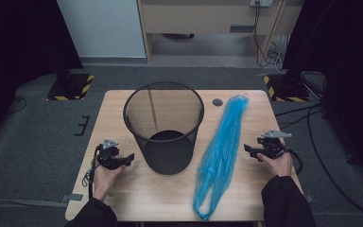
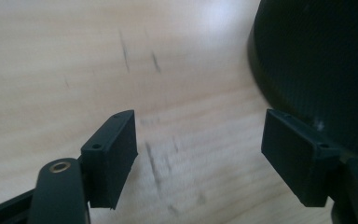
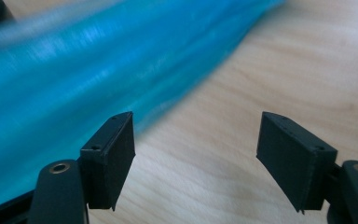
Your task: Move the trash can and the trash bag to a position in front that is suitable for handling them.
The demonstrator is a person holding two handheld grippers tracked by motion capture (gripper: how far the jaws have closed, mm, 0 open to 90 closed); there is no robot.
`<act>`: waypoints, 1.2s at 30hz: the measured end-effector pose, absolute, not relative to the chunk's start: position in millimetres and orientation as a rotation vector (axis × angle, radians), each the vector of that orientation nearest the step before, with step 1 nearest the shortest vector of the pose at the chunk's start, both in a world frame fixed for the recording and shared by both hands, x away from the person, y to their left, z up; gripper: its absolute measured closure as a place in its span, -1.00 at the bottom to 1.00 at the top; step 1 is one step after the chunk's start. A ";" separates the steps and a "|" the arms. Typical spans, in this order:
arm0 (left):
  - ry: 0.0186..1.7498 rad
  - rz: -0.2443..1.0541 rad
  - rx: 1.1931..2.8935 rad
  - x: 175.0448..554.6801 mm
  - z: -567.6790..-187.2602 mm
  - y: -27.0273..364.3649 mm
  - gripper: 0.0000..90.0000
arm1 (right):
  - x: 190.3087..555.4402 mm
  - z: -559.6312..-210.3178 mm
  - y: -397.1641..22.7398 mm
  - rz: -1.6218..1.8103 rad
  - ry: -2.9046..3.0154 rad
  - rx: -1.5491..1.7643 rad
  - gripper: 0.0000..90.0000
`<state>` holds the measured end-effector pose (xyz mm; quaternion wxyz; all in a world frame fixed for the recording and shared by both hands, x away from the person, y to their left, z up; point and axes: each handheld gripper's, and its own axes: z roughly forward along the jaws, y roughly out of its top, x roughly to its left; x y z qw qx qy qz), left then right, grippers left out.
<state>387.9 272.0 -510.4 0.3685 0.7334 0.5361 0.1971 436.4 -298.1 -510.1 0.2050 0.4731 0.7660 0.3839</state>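
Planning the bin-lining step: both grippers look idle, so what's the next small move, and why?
Probably ease the right gripper left onto the blue bag and close on it. Both grippers are open and hold nothing; the bag lies flat beside the bin, just off the right gripper's jaws, and the left gripper waits by the bin's base.

Blue plastic bag (image 1: 221,156): long, crumpled, lying flat on table, right of black mesh bin (image 1: 164,126), which stands upright, empty, mid-table.

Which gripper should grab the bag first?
Probably the right gripper: its open jaws face the blue bag just beside it. The left gripper sits across the bin.
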 end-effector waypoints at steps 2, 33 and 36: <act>1.366 0.523 1.859 386.5 -506.1 271.3 -0.41 | 435.4 -506.1 -296.2 1.095 2.116 1.323 -0.39; 1.253 0.626 1.671 376.7 -474.0 263.3 -0.26 | 451.2 -508.8 -192.1 0.845 2.306 1.063 -0.41; 1.253 0.632 1.664 376.6 -472.8 264.7 -0.23 | 451.3 -507.8 -208.0 0.868 2.274 1.119 -0.40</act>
